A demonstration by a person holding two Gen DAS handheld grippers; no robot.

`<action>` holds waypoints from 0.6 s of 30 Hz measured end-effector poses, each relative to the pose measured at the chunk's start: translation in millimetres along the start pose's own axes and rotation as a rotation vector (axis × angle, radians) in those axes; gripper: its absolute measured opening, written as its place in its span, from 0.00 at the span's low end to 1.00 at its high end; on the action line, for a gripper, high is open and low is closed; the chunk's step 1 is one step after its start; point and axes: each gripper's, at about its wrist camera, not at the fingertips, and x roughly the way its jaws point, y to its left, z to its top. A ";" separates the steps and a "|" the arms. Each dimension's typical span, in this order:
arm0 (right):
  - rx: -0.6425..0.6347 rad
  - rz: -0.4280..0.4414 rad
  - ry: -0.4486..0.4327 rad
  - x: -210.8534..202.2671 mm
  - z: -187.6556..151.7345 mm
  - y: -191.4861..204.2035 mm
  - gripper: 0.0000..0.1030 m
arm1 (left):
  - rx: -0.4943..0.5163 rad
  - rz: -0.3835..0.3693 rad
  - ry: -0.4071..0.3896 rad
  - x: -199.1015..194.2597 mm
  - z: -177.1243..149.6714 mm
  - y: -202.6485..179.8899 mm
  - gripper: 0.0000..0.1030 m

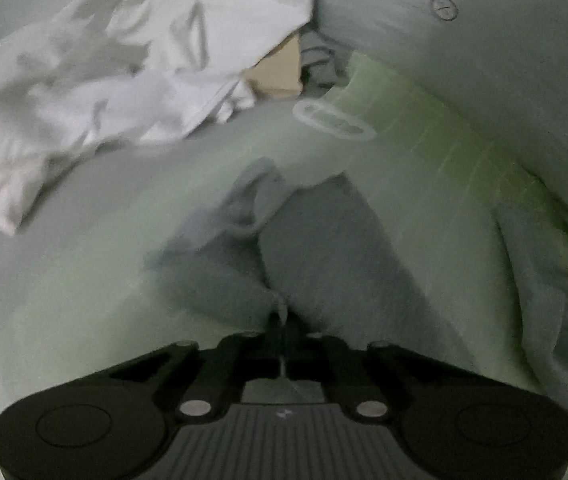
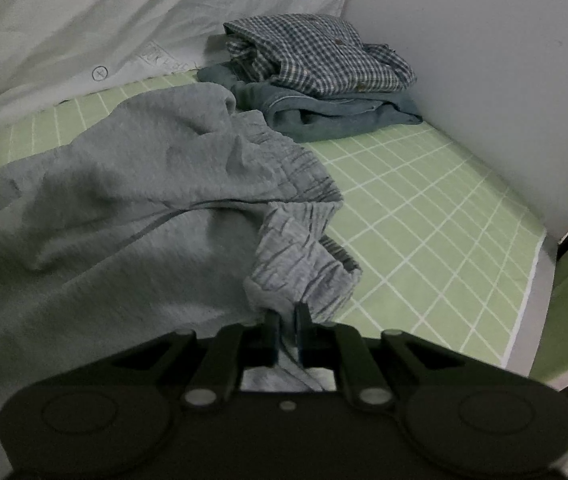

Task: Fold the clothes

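Note:
A grey garment with an elastic waistband [image 2: 124,200] lies crumpled on the green checked sheet [image 2: 424,220]. My right gripper [image 2: 286,320] is shut on the gathered waistband, and cloth runs back between its fingers. In the blurred left wrist view, a darker end of the grey garment [image 1: 324,248] lies on the pale bedding in two lobes. These lobes pinch together at my left gripper [image 1: 282,318]. Its fingers are shut, with a sliver of the fabric's edge between the tips.
A folded checked shirt [image 2: 316,56] sits on a folded blue garment [image 2: 324,112] at the back by the wall [image 2: 484,60]. A white quilt with a carrot print [image 2: 124,20] lies behind. A crumpled white garment [image 1: 104,80] and a clear plastic loop [image 1: 332,120] lie beyond the left gripper.

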 end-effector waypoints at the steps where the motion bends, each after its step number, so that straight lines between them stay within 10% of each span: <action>1: 0.000 -0.002 0.000 -0.1 -0.4 -0.4 0.08 | 0.026 0.008 -0.032 -3.5 8.3 -6.3 0.01; 9: 0.021 0.003 0.008 2.7 -1.5 -4.2 0.08 | 0.294 -0.230 -0.313 -56.3 48.6 -88.9 0.02; 14: 0.027 0.014 0.006 2.9 0.0 -3.9 0.08 | 0.404 -0.377 -0.183 -48.3 26.4 -123.2 0.33; 18: 0.032 0.012 0.007 2.7 -1.7 -6.8 0.08 | 0.333 -0.313 -0.139 -47.3 5.5 -104.5 0.42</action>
